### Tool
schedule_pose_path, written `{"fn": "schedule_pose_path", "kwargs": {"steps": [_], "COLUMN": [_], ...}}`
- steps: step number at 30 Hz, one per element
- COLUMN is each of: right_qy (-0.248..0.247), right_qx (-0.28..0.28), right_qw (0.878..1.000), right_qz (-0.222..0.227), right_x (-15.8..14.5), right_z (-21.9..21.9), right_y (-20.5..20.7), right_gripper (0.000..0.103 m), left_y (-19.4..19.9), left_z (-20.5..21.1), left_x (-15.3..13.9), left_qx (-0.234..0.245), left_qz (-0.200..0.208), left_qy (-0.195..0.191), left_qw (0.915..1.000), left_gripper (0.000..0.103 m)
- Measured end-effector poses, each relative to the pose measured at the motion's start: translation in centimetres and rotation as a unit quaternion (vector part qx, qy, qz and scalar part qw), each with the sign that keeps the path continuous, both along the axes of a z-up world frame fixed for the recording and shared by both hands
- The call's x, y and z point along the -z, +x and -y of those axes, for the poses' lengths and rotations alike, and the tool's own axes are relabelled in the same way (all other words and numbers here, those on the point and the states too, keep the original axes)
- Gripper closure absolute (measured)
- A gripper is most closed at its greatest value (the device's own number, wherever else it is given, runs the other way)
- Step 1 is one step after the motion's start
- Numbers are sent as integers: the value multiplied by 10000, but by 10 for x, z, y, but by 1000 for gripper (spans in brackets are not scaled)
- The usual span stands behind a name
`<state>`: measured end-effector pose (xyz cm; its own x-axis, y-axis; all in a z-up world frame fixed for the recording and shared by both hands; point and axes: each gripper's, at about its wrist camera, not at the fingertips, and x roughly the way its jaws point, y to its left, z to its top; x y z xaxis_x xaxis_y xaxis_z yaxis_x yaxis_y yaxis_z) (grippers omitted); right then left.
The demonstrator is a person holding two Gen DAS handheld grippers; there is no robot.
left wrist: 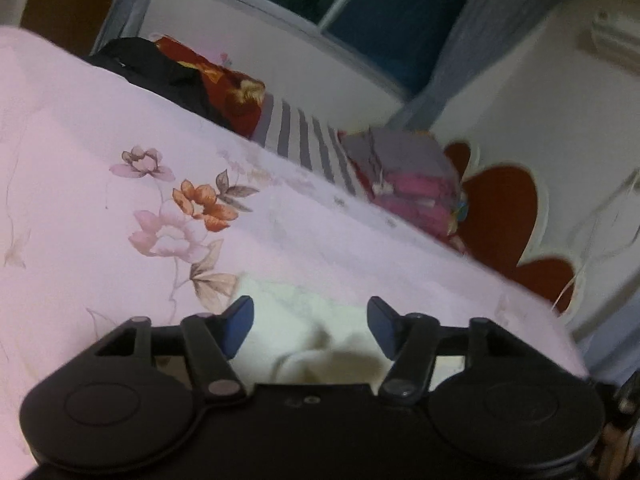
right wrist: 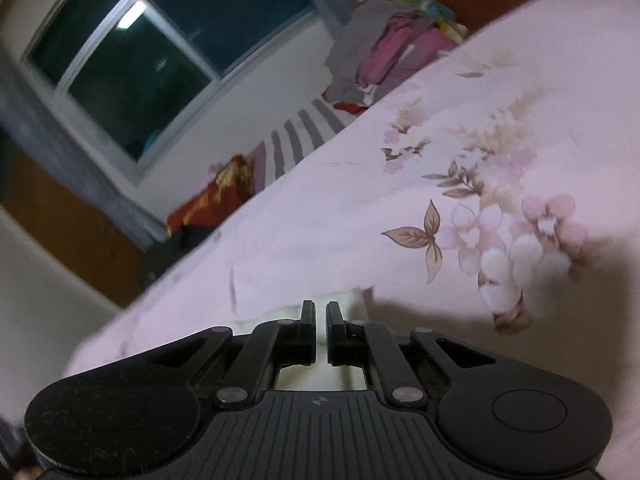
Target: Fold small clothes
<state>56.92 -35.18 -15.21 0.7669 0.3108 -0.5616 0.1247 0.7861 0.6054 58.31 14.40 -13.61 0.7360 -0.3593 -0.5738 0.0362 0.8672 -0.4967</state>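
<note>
White garment [left wrist: 308,332] lies on pink sheet [left wrist: 100,128], under both grippers. L gripper [left wrist: 310,320]: jaws apart, nothing held, cloth beneath. R gripper [right wrist: 321,322]: jaws near-shut w/ slim gap; grip on cloth can't be confirmed. Likely positioned to grip an edge for the fold.

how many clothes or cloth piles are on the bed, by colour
white garment, under the left gripper: 1
grey and pink pile: 1
red patterned cloth: 1
black cloth: 1
total: 4
</note>
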Motion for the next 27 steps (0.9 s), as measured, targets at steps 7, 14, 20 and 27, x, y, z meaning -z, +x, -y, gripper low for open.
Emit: {"fn": "schedule_pose_path", "kwargs": {"steps": [7,14,20,27], "right_qy": [-817,-1378,-1995,-2162], "right_qx": [-261,-958,-1039,-996], "right_qw": [9955,9855,9741,9712], "right_qz": [404,229,-247,110], "right_x": [-9,4,19,9], "right_z": [-19,-44,-62,-59], "right_y": [-6,7,22,15], "right_gripper": [28,41,74,103], "left_y": [-6,13,28,18], "left_z": [-1,28,34,29], "left_x": [-4,8,19,9], "left_qx": [240,913,932,935], "left_qz": [78,-223,-390,122], "left_qy": [580,1260,1167,975], "left_qw": [9980,9876,9880,9908], "left_gripper": [47,60,88,100]}}
